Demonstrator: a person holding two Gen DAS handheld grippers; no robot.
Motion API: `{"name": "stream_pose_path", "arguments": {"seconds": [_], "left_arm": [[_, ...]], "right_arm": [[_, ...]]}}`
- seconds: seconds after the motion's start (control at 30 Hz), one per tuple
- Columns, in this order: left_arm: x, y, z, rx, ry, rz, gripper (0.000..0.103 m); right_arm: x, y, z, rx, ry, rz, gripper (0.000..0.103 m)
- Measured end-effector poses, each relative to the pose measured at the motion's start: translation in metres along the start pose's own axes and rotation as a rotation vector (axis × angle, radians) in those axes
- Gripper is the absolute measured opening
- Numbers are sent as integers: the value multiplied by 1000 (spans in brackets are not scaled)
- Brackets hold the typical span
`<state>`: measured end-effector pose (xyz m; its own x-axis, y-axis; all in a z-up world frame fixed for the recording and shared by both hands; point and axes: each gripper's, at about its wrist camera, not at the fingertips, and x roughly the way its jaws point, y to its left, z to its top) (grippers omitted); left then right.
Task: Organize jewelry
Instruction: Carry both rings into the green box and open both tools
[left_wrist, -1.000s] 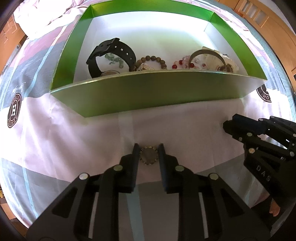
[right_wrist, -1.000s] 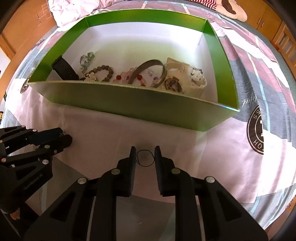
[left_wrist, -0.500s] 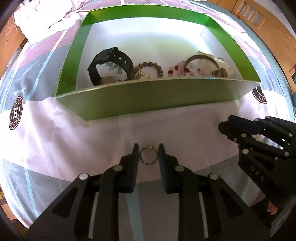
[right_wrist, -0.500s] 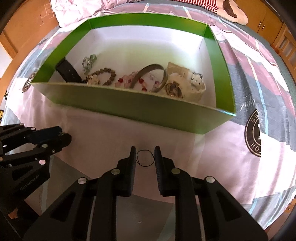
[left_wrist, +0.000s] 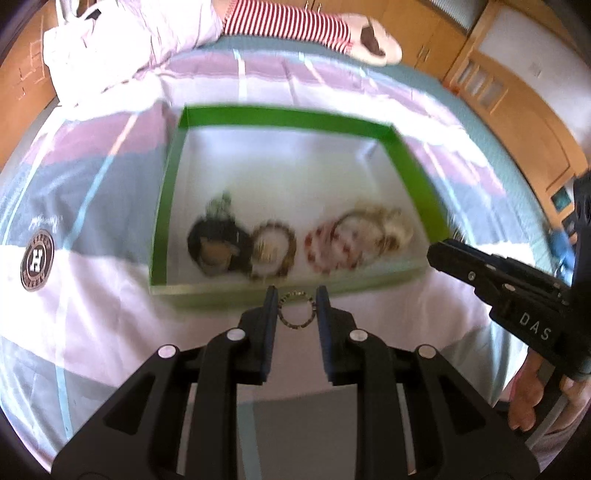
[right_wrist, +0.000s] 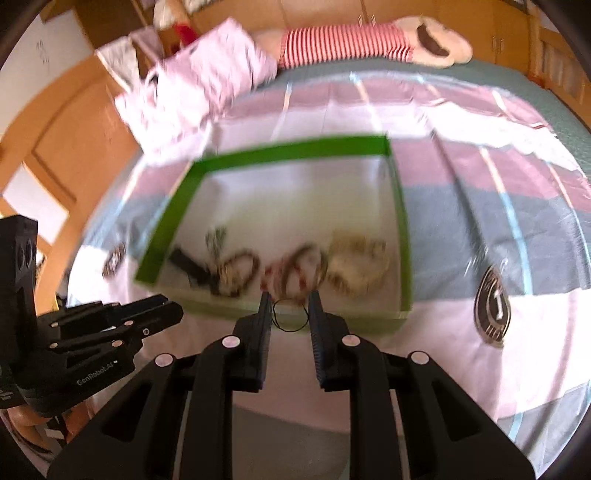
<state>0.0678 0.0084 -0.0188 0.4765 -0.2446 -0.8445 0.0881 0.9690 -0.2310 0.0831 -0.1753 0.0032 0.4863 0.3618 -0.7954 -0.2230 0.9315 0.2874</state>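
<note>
**Two Small Rings, Two Grippers, One Green Box**

Two grippers each hold one little ring up in the air. The left gripper (left_wrist: 297, 308) has its fingers pressed narrow on a beaded ring (left_wrist: 297, 308), which sits upright between the tips. The right gripper (right_wrist: 287, 312) is pinched narrow on a thin black loop (right_wrist: 290, 315) in the same way.

Both rings look very light. The beaded ring seems stiff, so holding it by its two sides should work well. The black loop looks thin and bendy, like a hair band, so it could fold or slip out if the squeeze gets weaker. It is probably best held across its middle, as it is now.

Just past the tips, at 12 o'clock, is the green box (left_wrist: 168, 192) on the striped bed cover (left_wrist: 92, 295). Inside, near the front wall, lie a black watch (left_wrist: 216, 245), a brown bead bracelet (left_wrist: 275, 253), a red and pink bracelet (left_wrist: 327, 247) and a pale watch (left_wrist: 384, 232).

Everything in the box is blurry, so small parts are hard to tell apart. The front wall hides a little of the floor of the box. Far off at 12 o'clock lies a striped soft toy (right_wrist: 347, 40), cut off at the edge.
</note>
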Motion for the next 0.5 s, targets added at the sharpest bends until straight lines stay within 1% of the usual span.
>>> {"name": "stream_pose_path", "arguments": {"seconds": [0.07,0.13,0.2,0.23,0.3,0.4,0.5], "left_arm": [[0,-5,9,-1,-23,12,21],[-1,-8,20,2,-60,40,21],[-5,-10,25,3,-107,81,21],[-8,-11,25,8,-139,114,21],[-10,-11,25,23,-169,159,21],[-8,-9,26,38,-189,194,21],[-2,-6,27,37,-187,210,21]], "right_arm": [[-2,-3,7,18,-26,-8,20],[1,-5,12,26,-43,-33,20],[2,-7,18,27,-80,-77,20],[2,-5,19,20,-98,-94,20],[0,-1,17,6,-121,-107,20],[6,7,18,-20,-132,-127,20],[20,11,17,-28,-112,-141,20]]}}
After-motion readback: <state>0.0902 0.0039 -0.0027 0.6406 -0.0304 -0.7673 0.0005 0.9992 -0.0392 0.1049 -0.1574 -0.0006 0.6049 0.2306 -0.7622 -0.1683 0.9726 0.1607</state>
